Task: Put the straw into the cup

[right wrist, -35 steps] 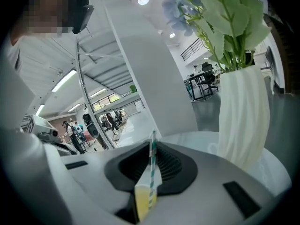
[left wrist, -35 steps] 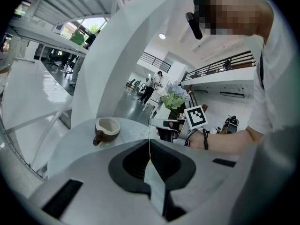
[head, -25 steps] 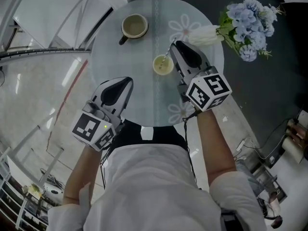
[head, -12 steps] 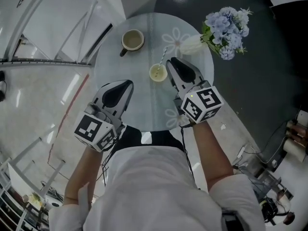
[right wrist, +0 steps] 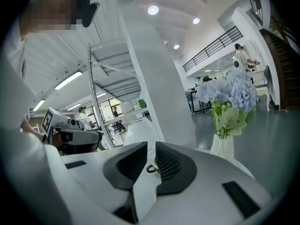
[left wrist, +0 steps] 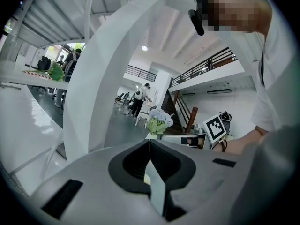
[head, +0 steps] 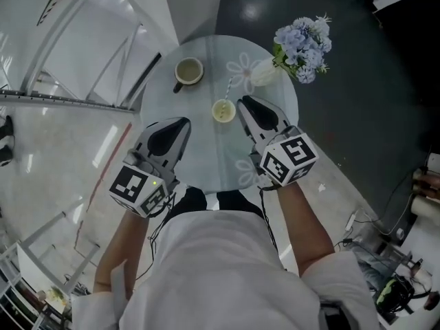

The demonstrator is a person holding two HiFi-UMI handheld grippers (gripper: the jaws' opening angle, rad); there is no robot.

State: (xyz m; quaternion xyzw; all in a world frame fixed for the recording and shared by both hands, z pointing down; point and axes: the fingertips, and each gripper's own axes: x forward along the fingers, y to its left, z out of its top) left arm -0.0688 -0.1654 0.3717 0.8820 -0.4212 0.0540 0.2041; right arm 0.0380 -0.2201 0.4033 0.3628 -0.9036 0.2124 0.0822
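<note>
Left side first: the left tool hangs over the near-left part of the round glass bench, jaws pressed together to a thin seam in its own view, nothing between them. Beyond it, at the far-left of the bench, sits a mug with a dark handle.

Now the centre, and here is the story: the small cup of pale yellow drink already has the striped straw standing in it. The straw's lower end is in the cup and its long axis leans away from the person, toward the far side.

On to the right tool. Its tip sits just beside the cup on the cup's right, far nearer than the left one. Its jaws stand a narrow gap apart and carry nothing; the mug's handle shows through the gap.

Far right, a white vase of blue hydrangeas stands near the bench's edge.

The count: two tools, one mug, one cup, one straw, one vase. By my reading the job looks done, with nothing left but to draw clear without nudging the cup.
</note>
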